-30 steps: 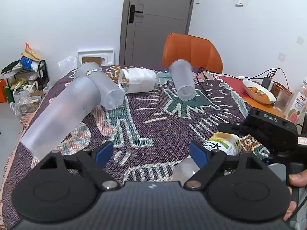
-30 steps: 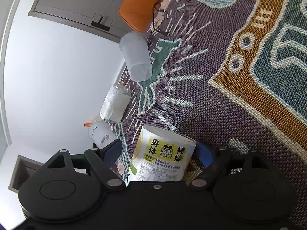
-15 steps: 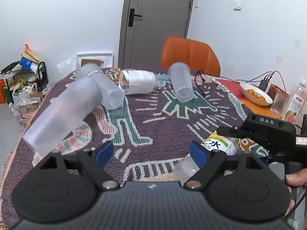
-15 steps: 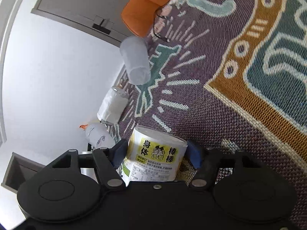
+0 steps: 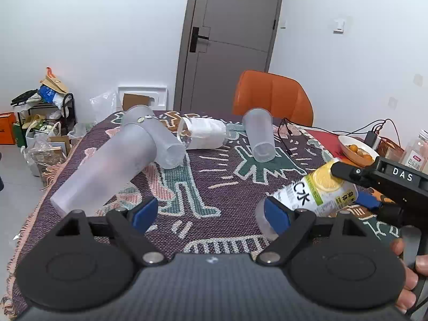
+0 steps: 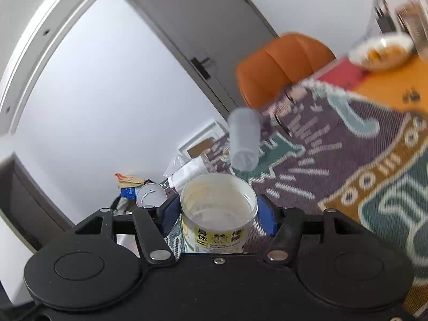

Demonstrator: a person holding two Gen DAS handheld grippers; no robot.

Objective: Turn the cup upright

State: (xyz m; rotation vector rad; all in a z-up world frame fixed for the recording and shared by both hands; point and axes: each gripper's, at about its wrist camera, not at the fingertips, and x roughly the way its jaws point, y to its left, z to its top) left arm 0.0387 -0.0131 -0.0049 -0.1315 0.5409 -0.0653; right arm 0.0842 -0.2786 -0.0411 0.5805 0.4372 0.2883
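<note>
A clear cup with a yellow-green lemon label (image 5: 313, 195) is held by my right gripper (image 6: 218, 214), whose blue pads press on both its sides. In the left wrist view it is tilted, lifted off the patterned cloth (image 5: 214, 187). In the right wrist view the cup (image 6: 218, 208) shows its round end toward the camera. My left gripper (image 5: 211, 211) is open and empty, low over the cloth just left of the cup.
Two frosted cups (image 5: 107, 165) (image 5: 157, 139) lie at the left, a paper-wrapped glass (image 5: 203, 133) and another frosted cup (image 5: 258, 136) lie further back. An orange chair (image 5: 272, 96), cables, a fruit bowl (image 5: 357, 149) and a bottle stand at the right.
My right gripper has lifted and rotated the labelled cup off the cloth; its view swung from the cloth up toward the room. My left gripper has stayed almost still.
</note>
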